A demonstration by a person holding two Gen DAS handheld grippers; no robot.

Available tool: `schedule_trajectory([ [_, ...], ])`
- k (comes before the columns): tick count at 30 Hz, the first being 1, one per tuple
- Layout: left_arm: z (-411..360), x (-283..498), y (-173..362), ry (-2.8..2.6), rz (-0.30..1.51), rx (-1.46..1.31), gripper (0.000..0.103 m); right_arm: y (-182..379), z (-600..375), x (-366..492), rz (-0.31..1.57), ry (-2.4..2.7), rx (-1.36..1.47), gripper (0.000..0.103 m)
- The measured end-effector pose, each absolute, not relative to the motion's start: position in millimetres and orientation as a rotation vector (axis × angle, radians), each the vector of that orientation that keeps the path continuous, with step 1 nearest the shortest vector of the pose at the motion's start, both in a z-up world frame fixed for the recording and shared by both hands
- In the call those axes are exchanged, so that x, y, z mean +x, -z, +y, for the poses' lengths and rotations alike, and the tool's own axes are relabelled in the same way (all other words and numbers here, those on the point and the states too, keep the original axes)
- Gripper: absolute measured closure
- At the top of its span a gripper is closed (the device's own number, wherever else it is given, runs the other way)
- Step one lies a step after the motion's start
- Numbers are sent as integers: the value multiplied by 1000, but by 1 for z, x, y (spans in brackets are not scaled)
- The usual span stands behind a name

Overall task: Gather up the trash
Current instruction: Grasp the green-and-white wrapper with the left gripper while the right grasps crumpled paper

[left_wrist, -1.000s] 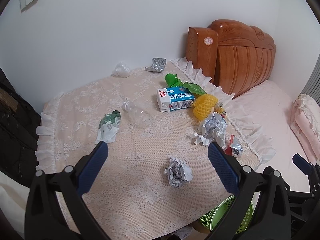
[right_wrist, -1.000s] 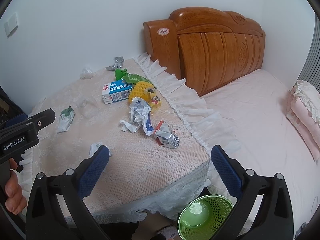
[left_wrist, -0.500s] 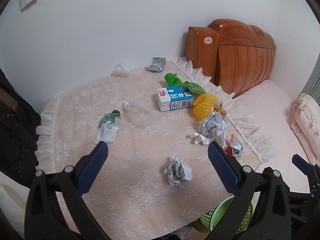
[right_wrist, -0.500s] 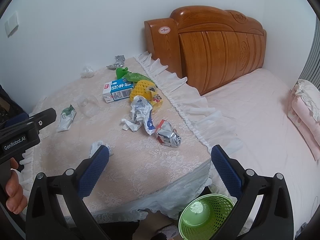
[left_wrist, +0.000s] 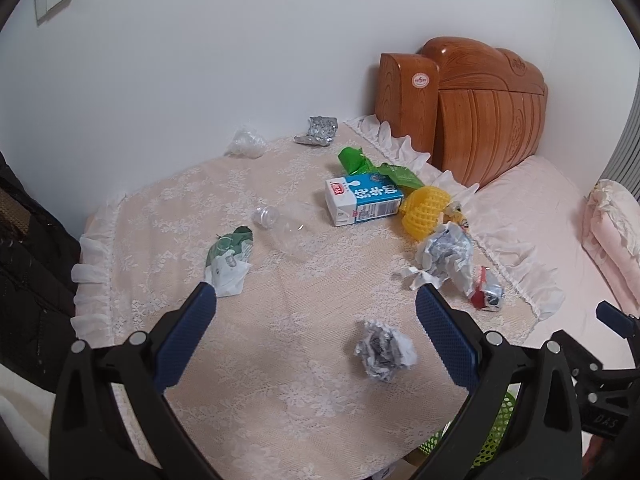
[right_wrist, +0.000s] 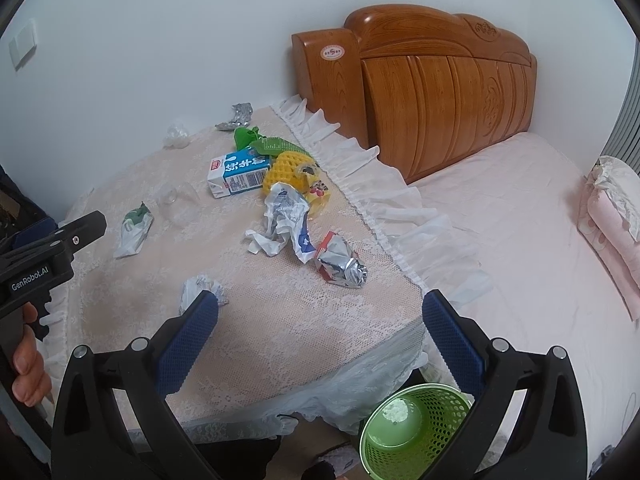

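Trash lies scattered on a lace-covered table [left_wrist: 280, 320]: a crumpled paper ball [left_wrist: 384, 350], a blue milk carton [left_wrist: 362, 198], a clear plastic bottle [left_wrist: 286, 224], a green-white wrapper [left_wrist: 230, 256], a yellow foam net [left_wrist: 426, 210], crumpled printed paper [left_wrist: 446, 256], and a red-silver foil pack [left_wrist: 486, 290]. My left gripper [left_wrist: 316, 300] is open and empty above the table's near part, the paper ball just below between its fingers. My right gripper [right_wrist: 320, 300] is open and empty over the table's near edge. A green mesh bin [right_wrist: 414, 430] stands on the floor below the table; the foil pack [right_wrist: 340, 266] lies ahead.
A silver foil scrap [left_wrist: 320, 130], a clear plastic wad [left_wrist: 248, 144] and a green wrapper [left_wrist: 372, 166] lie at the table's far side by the wall. A wooden headboard [right_wrist: 440, 92] and pink bed [right_wrist: 520, 240] are to the right. Dark bags [left_wrist: 24, 260] stand on the left.
Both grippers have shifted slightly; the right wrist view has drifted a little so the bin sits further right. Nothing was grasped or moved.
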State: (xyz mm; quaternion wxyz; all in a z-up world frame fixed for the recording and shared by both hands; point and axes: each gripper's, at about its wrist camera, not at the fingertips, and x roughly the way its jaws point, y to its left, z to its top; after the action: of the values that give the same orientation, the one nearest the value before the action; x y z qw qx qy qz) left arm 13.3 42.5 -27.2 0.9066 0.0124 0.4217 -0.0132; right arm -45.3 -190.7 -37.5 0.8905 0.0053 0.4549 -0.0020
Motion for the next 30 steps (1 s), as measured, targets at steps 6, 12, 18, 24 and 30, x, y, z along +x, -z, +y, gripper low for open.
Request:
schedule_trajectory([
  [6, 113, 50, 75, -33, 979, 52, 7, 58, -179, -37, 1007, -11, 25, 2],
  [12, 152, 74, 107, -39, 1027, 53, 7, 85, -161, -28, 1083, -24, 28, 2],
  [18, 145, 105, 127, 10, 1034, 130, 7, 109, -137, -17, 1153, -57, 15, 2],
  [24, 141, 147, 151, 36, 1115, 149, 7, 124, -116, -3, 1180, -83, 1, 2],
  [30, 144, 160, 162, 73, 1169, 65, 39, 135, -105, 12, 1207, -90, 46, 2],
])
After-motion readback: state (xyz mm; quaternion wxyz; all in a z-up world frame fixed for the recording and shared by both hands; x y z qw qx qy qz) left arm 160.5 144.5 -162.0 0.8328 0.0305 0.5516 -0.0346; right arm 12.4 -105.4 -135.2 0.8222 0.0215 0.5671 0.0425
